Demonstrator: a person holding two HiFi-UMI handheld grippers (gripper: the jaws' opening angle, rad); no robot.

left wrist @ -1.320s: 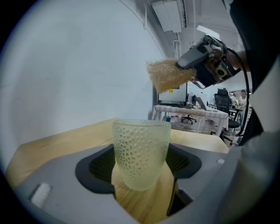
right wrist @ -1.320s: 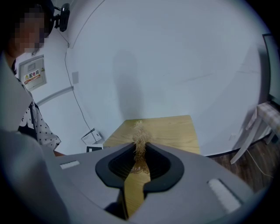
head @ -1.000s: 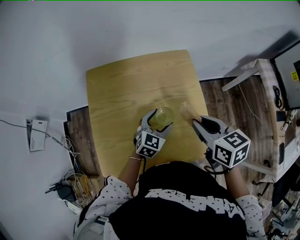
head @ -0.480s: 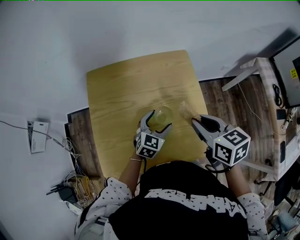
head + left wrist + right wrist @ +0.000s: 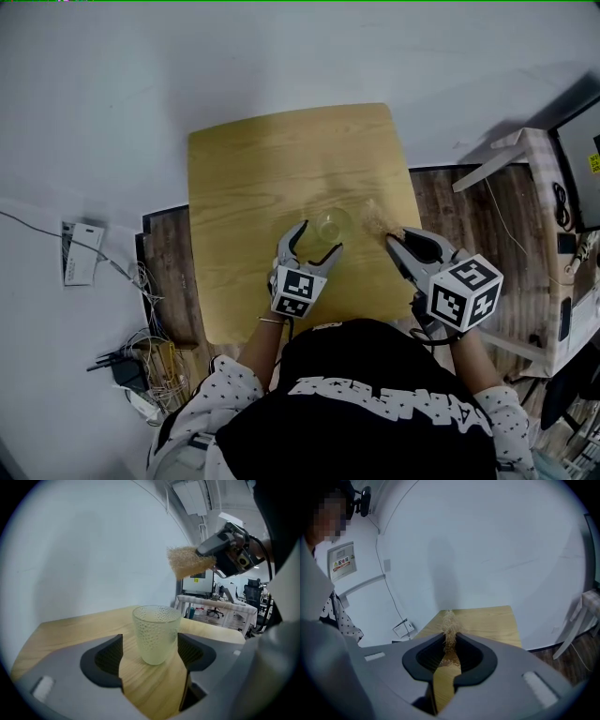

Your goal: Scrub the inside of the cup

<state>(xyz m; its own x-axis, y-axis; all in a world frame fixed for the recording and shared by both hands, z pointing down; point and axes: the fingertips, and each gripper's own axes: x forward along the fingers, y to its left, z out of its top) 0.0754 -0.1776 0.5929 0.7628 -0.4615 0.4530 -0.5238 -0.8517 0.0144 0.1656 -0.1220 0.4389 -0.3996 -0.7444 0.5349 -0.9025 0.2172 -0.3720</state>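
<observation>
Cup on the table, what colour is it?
The cup is pale yellow-green and see-through, with tiny bumps; clearest in the left gripper view.

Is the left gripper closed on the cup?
No, the left gripper is open: its jaws stand apart on either side of the cup, with a visible gap.

Dimpled translucent cup, coarse fibrous scrubber, matt grained wood table.

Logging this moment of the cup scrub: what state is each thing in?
cup: upright on the table, looks empty, not gripped.
scrubber: pinched, raised off the table.
left gripper: open, jaws flanking the cup.
right gripper: shut on the scrubber.
</observation>
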